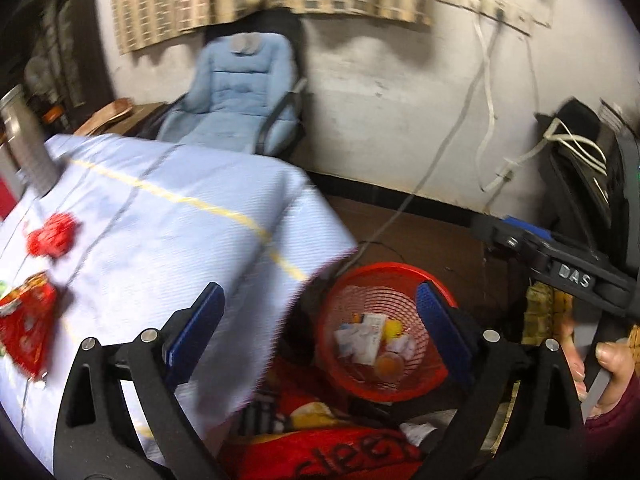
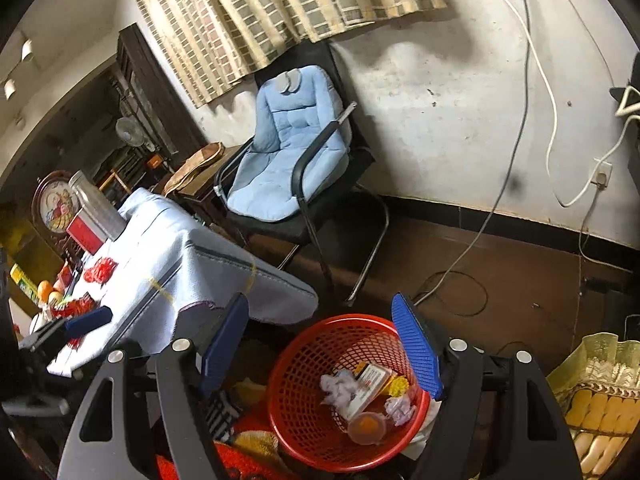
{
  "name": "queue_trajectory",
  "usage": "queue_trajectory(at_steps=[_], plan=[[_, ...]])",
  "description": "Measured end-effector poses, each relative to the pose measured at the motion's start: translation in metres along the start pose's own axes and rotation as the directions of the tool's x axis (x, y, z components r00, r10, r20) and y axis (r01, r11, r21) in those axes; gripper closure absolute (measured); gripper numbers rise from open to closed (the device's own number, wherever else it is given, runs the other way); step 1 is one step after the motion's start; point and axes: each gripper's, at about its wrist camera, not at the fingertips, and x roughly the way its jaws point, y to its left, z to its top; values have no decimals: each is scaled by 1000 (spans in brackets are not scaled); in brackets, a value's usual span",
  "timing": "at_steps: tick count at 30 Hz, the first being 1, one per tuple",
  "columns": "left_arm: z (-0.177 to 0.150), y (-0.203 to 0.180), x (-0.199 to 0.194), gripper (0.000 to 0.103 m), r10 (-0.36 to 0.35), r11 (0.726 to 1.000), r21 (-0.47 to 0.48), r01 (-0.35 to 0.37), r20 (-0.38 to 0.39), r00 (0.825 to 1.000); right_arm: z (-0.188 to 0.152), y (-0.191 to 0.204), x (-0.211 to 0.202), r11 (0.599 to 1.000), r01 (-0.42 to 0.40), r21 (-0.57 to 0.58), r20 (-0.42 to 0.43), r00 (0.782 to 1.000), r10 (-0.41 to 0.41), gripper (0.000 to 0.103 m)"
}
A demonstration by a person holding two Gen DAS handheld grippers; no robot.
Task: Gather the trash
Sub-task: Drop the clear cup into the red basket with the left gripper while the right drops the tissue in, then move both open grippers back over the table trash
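The counter, draped in a pale blue cloth, fills the left of both views, and a blue-cushioned chair stands against the wall behind it. On the floor just off the counter's corner sits the red mesh basket, already holding a small carton, crumpled paper and a little cup. Remaining trash lies on the counter: a red snack wrapper at the near left edge and a crumpled red piece farther in. The left gripper has its jaws spread wide and empty; the wrapper lies to their left, close by. The right gripper hangs over the basket, jaws also released, nothing between them. The left hand looks the nearer one for the wrapper.
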Motion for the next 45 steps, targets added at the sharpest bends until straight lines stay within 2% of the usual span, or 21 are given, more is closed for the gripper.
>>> queue_trajectory(at_steps=[7, 13, 16, 22, 24, 26, 28, 29, 31, 32, 34, 36, 41, 45], plan=[[-7, 54, -39, 9, 88, 992, -91, -84, 47, 995, -4, 28, -3, 997, -31, -64, -10, 1000, 30, 30], [-14, 99, -72, 7, 190, 971, -159, -176, 77, 979, -6, 55, -5, 991, -61, -118, -18, 998, 60, 28], [-22, 127, -85, 7, 255, 953, -188, -238, 73, 964, -7, 70, -3, 986, -83, -145, -31, 996, 80, 26], [-43, 196, -103, 7, 409, 890, -235, -391, 30, 912, -14, 111, 5, 966, -129, -222, -74, 991, 115, 24], [-50, 222, -102, 7, 440, 868, -261, -422, 14, 898, -16, 124, 8, 959, -145, -244, -89, 988, 127, 23], [-59, 249, -100, 7, 439, 858, -309, -411, 22, 898, -19, 140, 10, 949, -164, -269, -105, 985, 141, 23], [-69, 271, -99, 7, 413, 847, -380, -371, 33, 910, -24, 157, 12, 936, -181, -300, -119, 981, 152, 22], [-71, 283, -97, 7, 393, 827, -433, -358, -10, 920, -25, 166, 14, 931, -188, -313, -124, 980, 157, 22], [-72, 287, -102, 7, 325, 847, -457, -272, 41, 945, -30, 183, 14, 916, -212, -340, -134, 975, 176, 21], [-71, 287, -104, 7, 313, 853, -457, -253, 59, 948, -33, 190, 13, 910, -222, -349, -137, 973, 185, 21], [-71, 285, -105, 7, 344, 849, -445, -286, 53, 937, -38, 202, 11, 898, -243, -367, -144, 968, 204, 20], [-72, 285, -105, 7, 384, 832, -445, -331, 32, 923, -45, 215, 9, 880, -263, -396, -156, 964, 217, 19], [-79, 299, -116, 7, 365, 797, -530, -290, 41, 930, -54, 240, 3, 839, -309, -448, -178, 951, 255, 19], [-82, 309, -122, 7, 381, 769, -569, -292, 41, 924, -58, 258, 2, 812, -338, -477, -193, 941, 278, 18]])
